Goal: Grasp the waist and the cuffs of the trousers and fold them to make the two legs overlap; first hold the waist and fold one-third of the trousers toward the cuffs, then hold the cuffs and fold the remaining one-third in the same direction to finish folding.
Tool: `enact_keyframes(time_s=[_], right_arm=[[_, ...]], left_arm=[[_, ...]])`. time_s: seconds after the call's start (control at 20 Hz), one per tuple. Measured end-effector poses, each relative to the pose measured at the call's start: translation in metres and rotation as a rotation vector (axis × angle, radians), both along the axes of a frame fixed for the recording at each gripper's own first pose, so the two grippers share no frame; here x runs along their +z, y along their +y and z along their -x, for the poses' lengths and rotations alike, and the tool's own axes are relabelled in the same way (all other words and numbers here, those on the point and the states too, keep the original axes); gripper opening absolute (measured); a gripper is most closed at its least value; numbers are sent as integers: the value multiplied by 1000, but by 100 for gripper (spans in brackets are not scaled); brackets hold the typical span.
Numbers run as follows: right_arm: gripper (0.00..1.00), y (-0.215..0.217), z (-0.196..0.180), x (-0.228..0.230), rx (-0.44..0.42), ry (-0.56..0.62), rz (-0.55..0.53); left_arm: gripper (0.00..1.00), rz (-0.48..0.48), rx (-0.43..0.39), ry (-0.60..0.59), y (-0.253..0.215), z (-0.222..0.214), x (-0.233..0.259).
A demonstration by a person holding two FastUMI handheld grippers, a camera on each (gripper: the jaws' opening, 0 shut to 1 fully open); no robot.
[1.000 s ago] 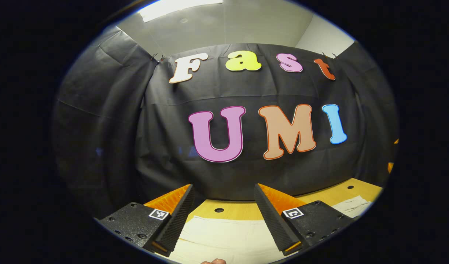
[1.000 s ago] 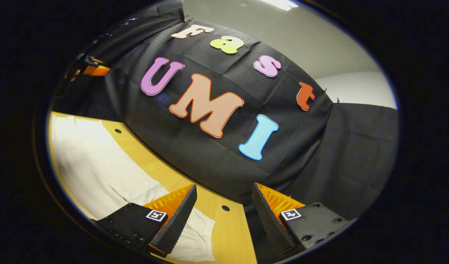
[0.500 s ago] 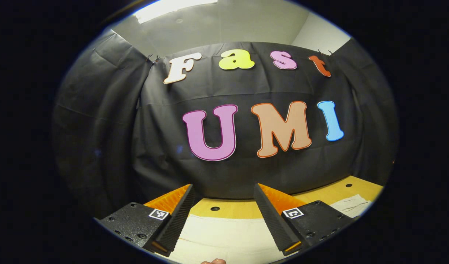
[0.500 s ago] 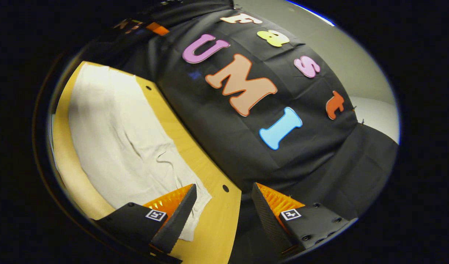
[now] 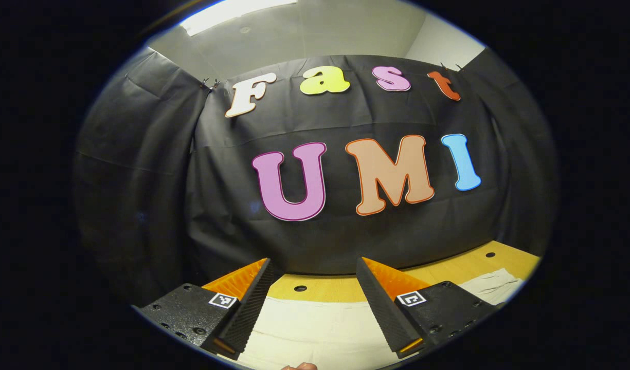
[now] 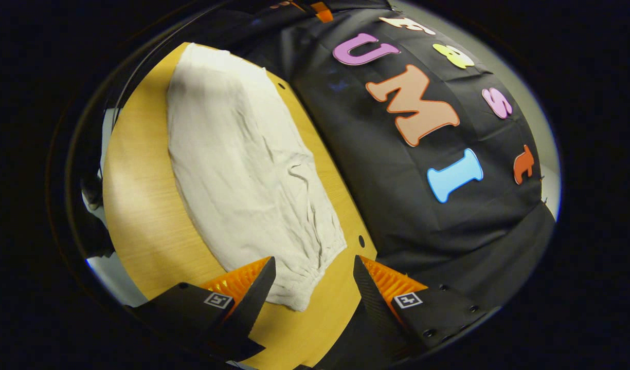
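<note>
Light wooden table top with small round holes (image 6: pixel 140 205): bears the garment, backed by the black cloth wall.

Pale cream, wrinkled cloth trousers (image 6: pixel 243 169): laid flat and lengthwise on the table; gathered elastic end (image 6: pixel 315 267) nearest the right gripper, apparently a cuff or the waist, cannot tell which. Far end toward the left gripper, cloth (image 5: pixel 320 329) showing between its fingers. Looks like one layer only; legs seemingly already overlapped, uncertain.

Right gripper (image 6: pixel 313 264): fingers apart, holding nothing, poised just above the gathered end. Risk: closing off-centre catches only the top layer or the corner, so the layers separate when lifted.

Left gripper (image 5: pixel 313 264): fingers apart, empty, over the opposite end. Risk: uneven lift between the two ends skews the fold, drags cloth, deepens existing wrinkles.

Fingertip of the person (image 5: pixel 299 366): at the bottom edge.
</note>
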State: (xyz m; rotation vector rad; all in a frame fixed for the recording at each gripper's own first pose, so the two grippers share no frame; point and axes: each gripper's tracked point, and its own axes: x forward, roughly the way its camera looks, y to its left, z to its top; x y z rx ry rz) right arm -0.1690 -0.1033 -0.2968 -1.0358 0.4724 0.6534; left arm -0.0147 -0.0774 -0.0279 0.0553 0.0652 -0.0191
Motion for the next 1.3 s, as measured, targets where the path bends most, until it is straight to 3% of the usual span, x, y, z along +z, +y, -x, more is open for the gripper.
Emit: enact_keyframes(time_s=[0.3, 0.6, 0.65, 0.85, 0.9, 1.0, 1.15, 1.2, 1.25, 1.3], right_arm=[[98, -5, 23, -45, 113, 83, 121], [100, -6, 28, -68, 160, 138, 185], [95, -3, 25, -67, 170, 123, 192], [90, 4, 11, -77, 152, 115, 197], [90, 5, 7, -80, 145, 117, 199], [81, 10, 0, -85, 135, 119, 202], [70, 11, -7, -98, 98, 160, 198], [56, 12, -5, -102, 84, 177, 194], [49, 13, -4, -106, 79, 184, 198], [29, 14, -4, -108, 83, 178, 207]], left_arm=[[99, -32, 10, 1, 1, 6, -1], [97, -40, 34, 14, 10, 11, -6], [96, -44, 39, 15, 12, 11, -6], [100, -53, 52, 20, 20, 13, -9], [96, -55, 55, 21, 21, 13, -9], [100, -60, 60, 21, 25, 13, -8], [96, -60, 62, 21, 29, 14, -11], [96, -65, 63, 25, 31, 15, -12], [96, -72, 64, 27, 34, 15, -14], [96, -80, 64, 27, 37, 16, -14]])
